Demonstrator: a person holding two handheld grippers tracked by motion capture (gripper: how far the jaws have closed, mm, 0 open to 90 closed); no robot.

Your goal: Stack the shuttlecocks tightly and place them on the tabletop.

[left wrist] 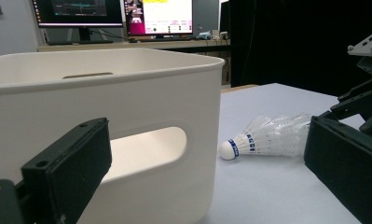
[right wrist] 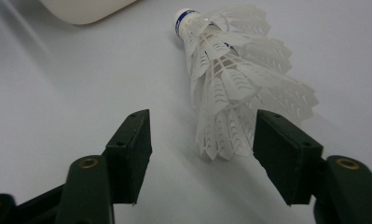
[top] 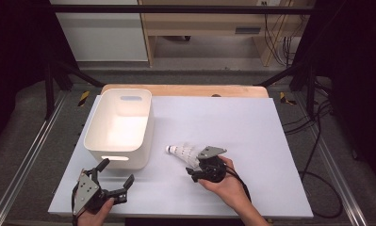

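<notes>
A white feathered shuttlecock with a blue-banded cork lies on its side on the white tabletop, cork toward the white bin. My right gripper sits at the open end of its skirt. In the right gripper view the gripper is open, and the shuttlecock's feather tips reach between the jaws, close to the right one and well clear of the left. My left gripper stands open and empty just in front of the bin. The left gripper view shows the bin's handle slot and the shuttlecock.
The bin looks empty and stands at the left of the table. A wooden strip edges the far side. Dark frame bars and cables flank the table. Monitors stand on a desk behind.
</notes>
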